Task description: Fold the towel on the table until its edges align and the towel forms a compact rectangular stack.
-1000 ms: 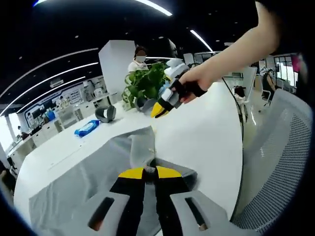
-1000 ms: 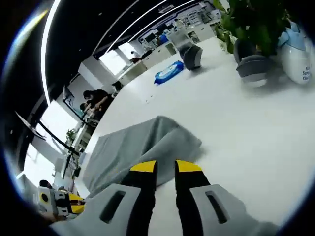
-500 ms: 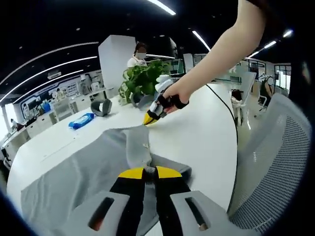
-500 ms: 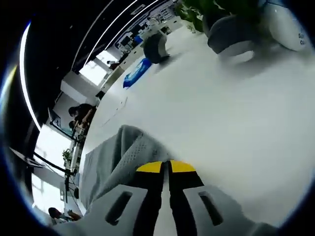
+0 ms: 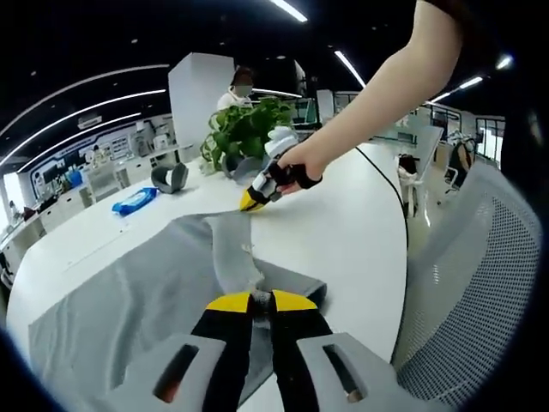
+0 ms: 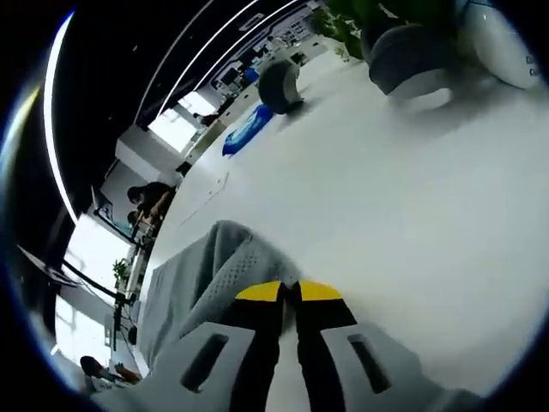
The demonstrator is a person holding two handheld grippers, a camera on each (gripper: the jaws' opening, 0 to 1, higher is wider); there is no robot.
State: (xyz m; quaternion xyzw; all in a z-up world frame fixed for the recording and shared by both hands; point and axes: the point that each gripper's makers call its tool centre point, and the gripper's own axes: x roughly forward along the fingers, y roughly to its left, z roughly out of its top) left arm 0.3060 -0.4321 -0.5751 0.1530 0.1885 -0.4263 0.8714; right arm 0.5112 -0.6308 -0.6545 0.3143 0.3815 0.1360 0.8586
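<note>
Long white desk (image 5: 360,232) carrying a grey towel (image 5: 129,300) spread over its near part, one corner bunched up by the desk edge, a mesh chair (image 5: 480,283) just beside. Left hand-held gripper (image 5: 261,301) clamped tight on that raised fold, yellow tips together with cloth between them; right hand-held gripper (image 5: 250,199) pinched on the towel's far corner, seen in its own view (image 6: 289,292) with tips meeting on a lifted ridge of cloth (image 6: 223,257). Farther back, a potted plant (image 5: 244,137), a grey roll (image 5: 170,178) and a blue packet (image 5: 131,201).
</note>
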